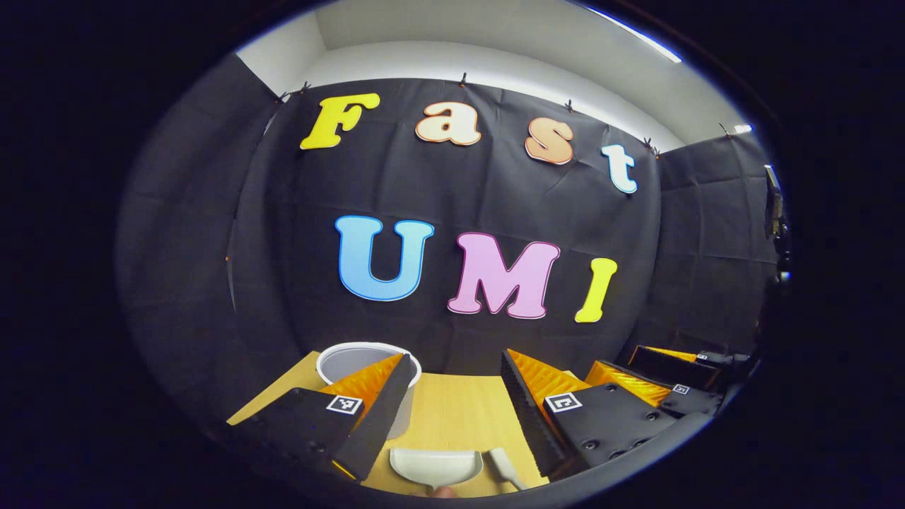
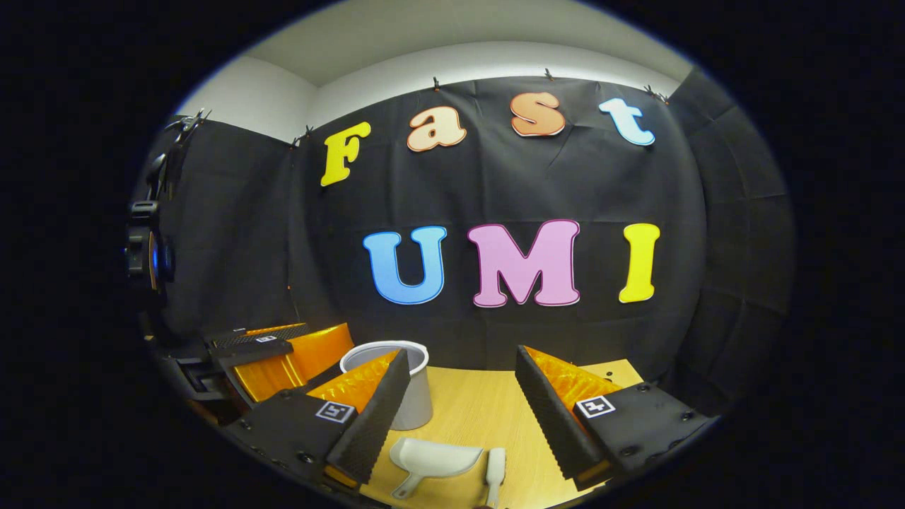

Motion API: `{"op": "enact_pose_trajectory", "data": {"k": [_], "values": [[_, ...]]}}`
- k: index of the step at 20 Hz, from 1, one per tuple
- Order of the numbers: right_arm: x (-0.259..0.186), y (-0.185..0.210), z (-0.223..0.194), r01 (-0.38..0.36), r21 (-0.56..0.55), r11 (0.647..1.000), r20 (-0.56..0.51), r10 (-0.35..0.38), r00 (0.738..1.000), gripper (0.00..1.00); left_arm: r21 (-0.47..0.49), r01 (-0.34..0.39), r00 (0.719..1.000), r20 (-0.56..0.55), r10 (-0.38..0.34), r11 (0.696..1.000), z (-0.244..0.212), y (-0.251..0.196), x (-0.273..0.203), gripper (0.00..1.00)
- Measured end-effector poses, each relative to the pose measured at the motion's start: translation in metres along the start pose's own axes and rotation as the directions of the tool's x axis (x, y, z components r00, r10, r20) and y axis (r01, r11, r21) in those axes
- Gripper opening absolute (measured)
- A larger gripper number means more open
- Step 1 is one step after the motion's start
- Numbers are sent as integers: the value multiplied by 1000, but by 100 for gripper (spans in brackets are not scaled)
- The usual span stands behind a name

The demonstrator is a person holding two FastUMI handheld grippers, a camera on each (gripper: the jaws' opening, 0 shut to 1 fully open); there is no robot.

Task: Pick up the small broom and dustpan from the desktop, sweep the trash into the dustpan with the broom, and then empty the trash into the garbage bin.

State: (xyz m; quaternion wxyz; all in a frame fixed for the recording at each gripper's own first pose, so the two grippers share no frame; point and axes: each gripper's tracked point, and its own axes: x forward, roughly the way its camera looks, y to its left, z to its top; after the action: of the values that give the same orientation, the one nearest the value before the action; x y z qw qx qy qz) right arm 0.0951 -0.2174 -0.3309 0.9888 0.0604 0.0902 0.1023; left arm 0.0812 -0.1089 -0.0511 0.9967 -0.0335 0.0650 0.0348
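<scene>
Overhead, both grippers hang above the near edge of the tabletop [image 2: 488, 410], aimed level at the booth wall.

Left gripper [image 1: 452, 406]: jaws wide apart, nothing between them; black ribbed pads face inward, orange backing behind. Right gripper [image 2: 463, 410]: same pose, jaws spread, empty. From the left gripper view the right gripper sits off to the right, just beside; from the right gripper view the left gripper sits off to the left. Neither touches any item.

Dustpan [image 2: 433, 458]: pale grey-white, scoop shape, lying flat near the tabletop's near edge, handle running toward the near-left in the right gripper view. Broom [image 2: 495, 466]: small, white, lying just beside the dustpan on its right, apart from it or barely so; cannot tell if they touch. Both sit on bare wood-tone surface between the jaws in both views.

Bin [image 2: 417, 389]: grey-white, round, upright, open top, toward the far edge near the wall; the left finger of each gripper covers part of it.

Hard to make out: the broom's bristle end is cut off at the lower rim of both views; the dustpan's near part is also clipped in the left gripper view. Trash on the tabletop cannot be picked out. Bin's inside is not visible.
</scene>
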Motion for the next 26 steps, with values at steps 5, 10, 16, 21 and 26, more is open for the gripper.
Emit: {"op": "enact_pose_trajectory", "data": {"k": [5, 10, 16, 21, 26], "values": [[1, -1, -1, 18, 10, 1000, -7, -18, 1000, 97, -33, 4, 1000, -18, -5, 999, -6, -1, -4, 76], [1, -1, -5, 17, -5, 1000, -22, -17, 1000, 97, -23, -9, 1000, 0, 9, 1000, -6, 3, -8, 76], [-4, -13, -12, 75, -12, 997, -34, -75, 997, 97, -11, -17, 1000, -12, 16, 1000, -17, 3, -7, 76], [-6, -22, -18, 106, -54, 993, -42, -109, 993, 98, 3, -49, 999, -9, 49, 999, -25, 9, -8, 76], [-2, -17, -22, 94, -65, 993, -37, -96, 995, 98, 15, -42, 999, -30, 43, 999, -38, 6, -5, 76]]}}
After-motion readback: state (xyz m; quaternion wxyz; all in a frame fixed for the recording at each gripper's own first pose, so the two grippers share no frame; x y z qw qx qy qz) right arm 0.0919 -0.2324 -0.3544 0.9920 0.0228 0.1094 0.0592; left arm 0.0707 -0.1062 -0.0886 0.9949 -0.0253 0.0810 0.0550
